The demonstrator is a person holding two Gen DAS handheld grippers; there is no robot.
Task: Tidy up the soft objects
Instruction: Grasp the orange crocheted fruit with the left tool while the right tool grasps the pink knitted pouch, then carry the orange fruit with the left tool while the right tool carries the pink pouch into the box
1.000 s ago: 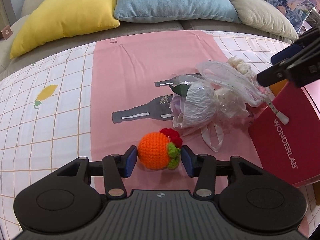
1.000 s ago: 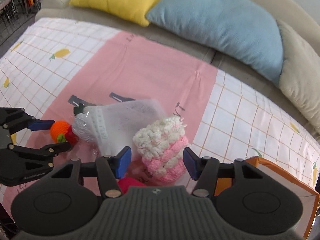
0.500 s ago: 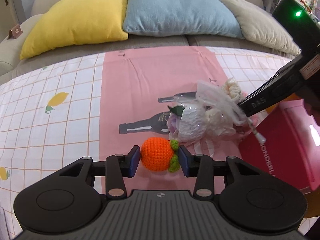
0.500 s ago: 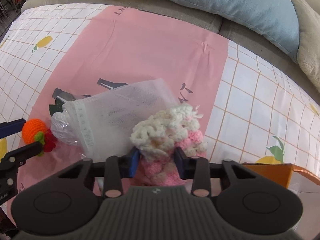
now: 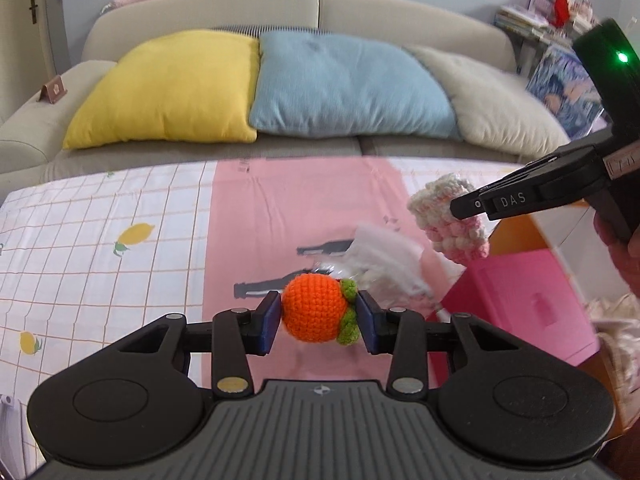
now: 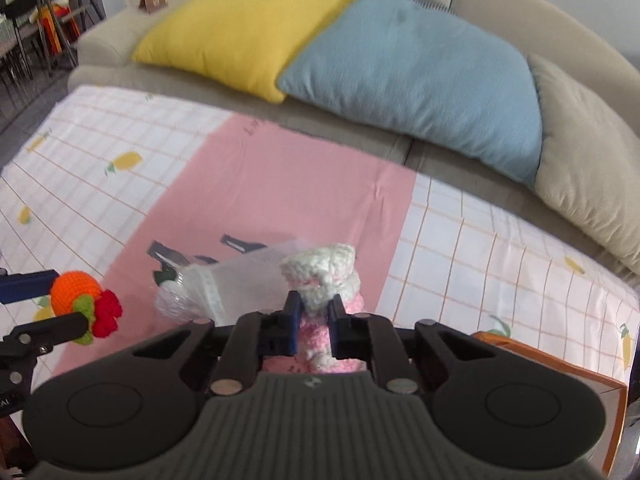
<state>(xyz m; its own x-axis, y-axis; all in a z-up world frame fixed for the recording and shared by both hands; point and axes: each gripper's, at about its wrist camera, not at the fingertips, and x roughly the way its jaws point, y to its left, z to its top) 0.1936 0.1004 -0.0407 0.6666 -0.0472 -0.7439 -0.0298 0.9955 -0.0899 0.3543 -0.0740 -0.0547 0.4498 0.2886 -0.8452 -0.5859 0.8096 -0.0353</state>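
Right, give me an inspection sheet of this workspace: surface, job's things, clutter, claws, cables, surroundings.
Surface: checked cloth with lemon prints and a pink middle panel with bottle prints.
Job's things: orange crochet fruit with green leaves and a red bit; white-and-pink crochet piece; both lifted off the cloth.
Clutter: clear plastic bags lying on the pink panel; pink box at the right edge.
Claws: left claw shut on the orange crochet fruit; right claw closing, pads pressing the white-and-pink crochet piece.
Cables: nothing seen.
Surroundings: beige sofa behind, with yellow cushion, blue cushion and beige cushion; shelves with books far right.
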